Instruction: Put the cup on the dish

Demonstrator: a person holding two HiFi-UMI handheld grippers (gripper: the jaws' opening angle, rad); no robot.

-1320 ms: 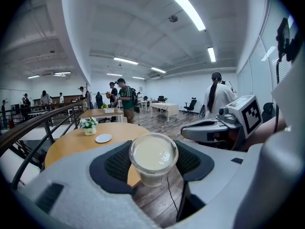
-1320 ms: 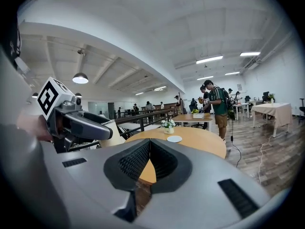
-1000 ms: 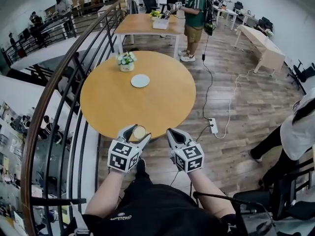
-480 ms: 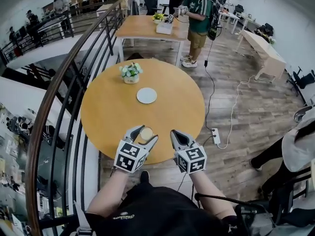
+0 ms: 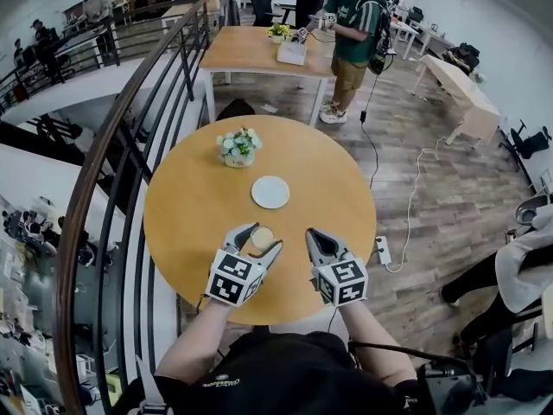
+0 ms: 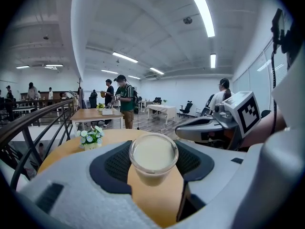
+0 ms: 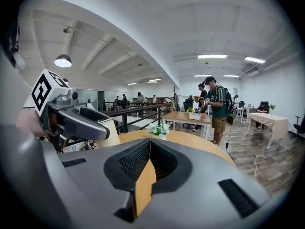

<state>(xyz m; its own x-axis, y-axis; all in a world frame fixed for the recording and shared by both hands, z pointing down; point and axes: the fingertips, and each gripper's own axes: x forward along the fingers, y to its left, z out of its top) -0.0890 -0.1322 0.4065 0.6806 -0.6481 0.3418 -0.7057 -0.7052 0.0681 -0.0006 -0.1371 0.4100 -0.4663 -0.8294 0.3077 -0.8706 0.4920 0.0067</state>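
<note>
Now, the cup (image 6: 153, 152): it sits between the two jaws of the left gripper (image 5: 257, 240), over the near part of the round table (image 5: 190, 214). It is a small clear cup with a pale top. It may be milk or a lid, I cannot tell.
Left gripper: its jaws are far apart and press on the cup from both sides, so it holds the cup.
Right gripper (image 5: 316, 235): its jaws are closed together with nothing in them. It hangs just beside the left one, over the near part of the table.
Dish (image 5: 270, 192): a small white dish near the middle of the table. Nothing is on it. It lies past the cup, apart from it.
Flowers (image 5: 239, 147): a little pot of flowers stands behind the dish, near it.
Done: the cup looks picked up, and it stands straight.
Left to do: I think the cup must go forward to the dish and come down on its middle. Then the jaws must let go.
Watch out: the cup may tip if it lands on the dish's rim.
</note>
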